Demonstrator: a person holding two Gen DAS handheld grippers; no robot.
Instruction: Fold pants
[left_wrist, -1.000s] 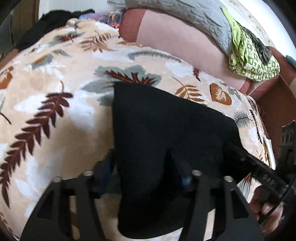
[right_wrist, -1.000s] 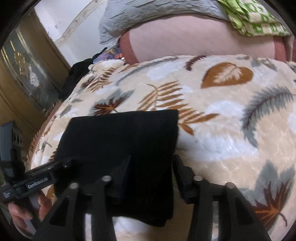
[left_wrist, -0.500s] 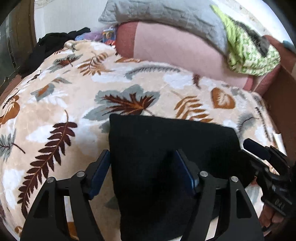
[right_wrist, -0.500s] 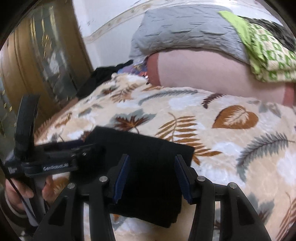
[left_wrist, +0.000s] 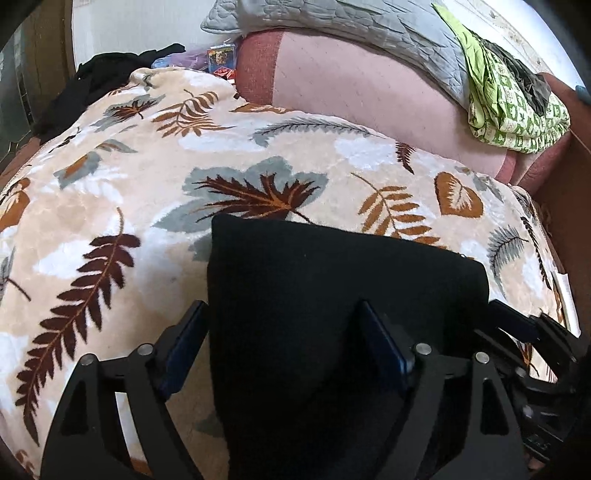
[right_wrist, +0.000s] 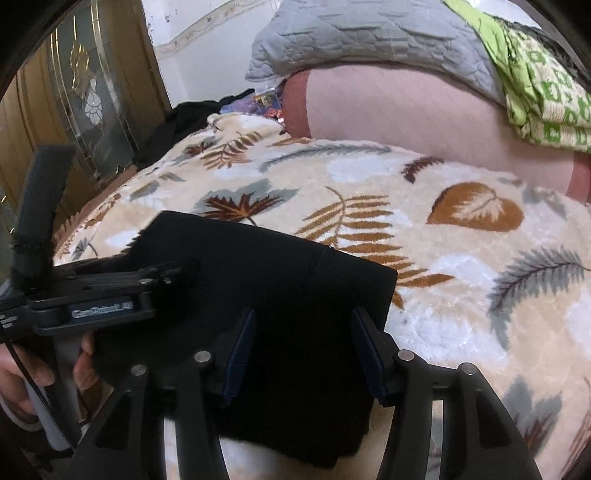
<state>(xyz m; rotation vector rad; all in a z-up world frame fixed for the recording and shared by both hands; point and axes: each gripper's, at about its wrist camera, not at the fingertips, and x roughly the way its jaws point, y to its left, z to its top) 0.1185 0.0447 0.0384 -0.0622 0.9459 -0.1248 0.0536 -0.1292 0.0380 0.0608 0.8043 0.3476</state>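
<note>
Both hand-held grippers, left (left_wrist: 280, 343) and right (right_wrist: 303, 347), hover spread wide and empty over the folded black fabric pants (left_wrist: 343, 295) lying near the front edge of the leaf-patterned fleece bed blanket (left_wrist: 258, 147), so folding looks nearly finished, perhaps needing one last smoothing or halving.

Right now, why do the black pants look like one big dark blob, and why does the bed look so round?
Left wrist view: the pants are too dark to show folds; the fisheye lens bulges the leaf blanket. Right wrist view: same curving, and the door glass catches glare.
</note>
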